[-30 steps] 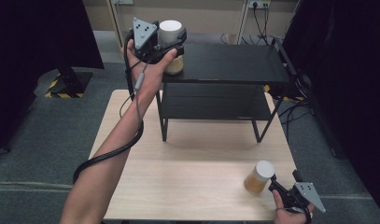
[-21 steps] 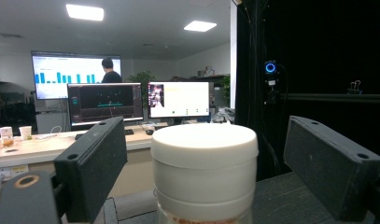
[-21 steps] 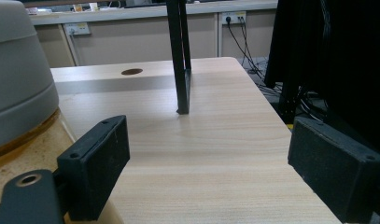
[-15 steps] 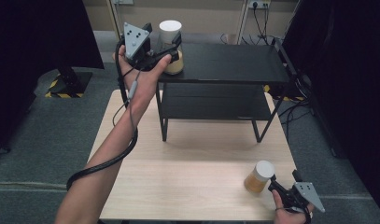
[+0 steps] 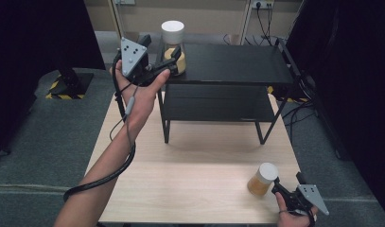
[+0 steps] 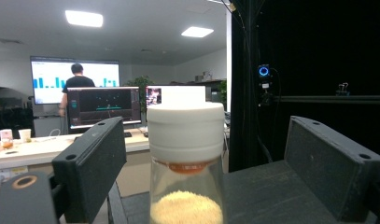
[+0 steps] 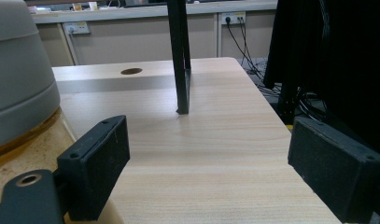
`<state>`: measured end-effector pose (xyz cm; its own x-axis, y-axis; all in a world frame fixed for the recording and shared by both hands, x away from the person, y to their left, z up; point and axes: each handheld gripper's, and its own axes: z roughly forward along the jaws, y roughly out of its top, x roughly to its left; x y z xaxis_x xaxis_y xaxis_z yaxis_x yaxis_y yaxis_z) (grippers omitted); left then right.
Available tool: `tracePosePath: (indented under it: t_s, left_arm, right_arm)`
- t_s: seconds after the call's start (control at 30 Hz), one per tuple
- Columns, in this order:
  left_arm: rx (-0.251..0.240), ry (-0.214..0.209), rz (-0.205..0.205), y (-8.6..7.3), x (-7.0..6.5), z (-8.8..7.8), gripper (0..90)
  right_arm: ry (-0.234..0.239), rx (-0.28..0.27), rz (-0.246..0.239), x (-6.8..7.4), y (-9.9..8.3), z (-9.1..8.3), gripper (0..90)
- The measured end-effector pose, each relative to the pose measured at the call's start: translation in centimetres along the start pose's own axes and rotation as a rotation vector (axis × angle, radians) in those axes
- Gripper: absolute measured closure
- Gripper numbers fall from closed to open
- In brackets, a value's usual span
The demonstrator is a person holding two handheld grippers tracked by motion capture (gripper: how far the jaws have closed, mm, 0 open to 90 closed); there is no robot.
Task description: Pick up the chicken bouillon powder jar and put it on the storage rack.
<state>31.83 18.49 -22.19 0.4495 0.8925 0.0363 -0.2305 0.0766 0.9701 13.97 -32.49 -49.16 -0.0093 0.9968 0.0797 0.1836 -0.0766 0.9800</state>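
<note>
A: Where is the left tool (image 5: 169,60)?
B: At the black shelf's (image 5: 237,64) top left corner, jaws spread wide either side of a white-capped jar (image 5: 173,46) of yellow grain, not touching it.
A: And the right tool (image 5: 281,192)?
B: Gaping, empty, just beside a second jar (image 5: 262,179) on the surface (image 5: 190,175). Its own view crops that jar at the left edge.

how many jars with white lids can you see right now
2. One jar stands on the black shelf's top left corner, between the open left gripper's jaws. The other jar stands on the table beside the right gripper.
</note>
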Motion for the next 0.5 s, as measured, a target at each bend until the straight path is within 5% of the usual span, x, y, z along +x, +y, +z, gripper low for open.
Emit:
tracePosePath:
  t_s: [0.5]
  left_arm:
    - [0.021,-0.037,-0.012,-2.5,-0.1,-2.3,12.0]
  right_arm:
    - [0.0,0.0,0.002,0.0,0.0,0.0,12.9]
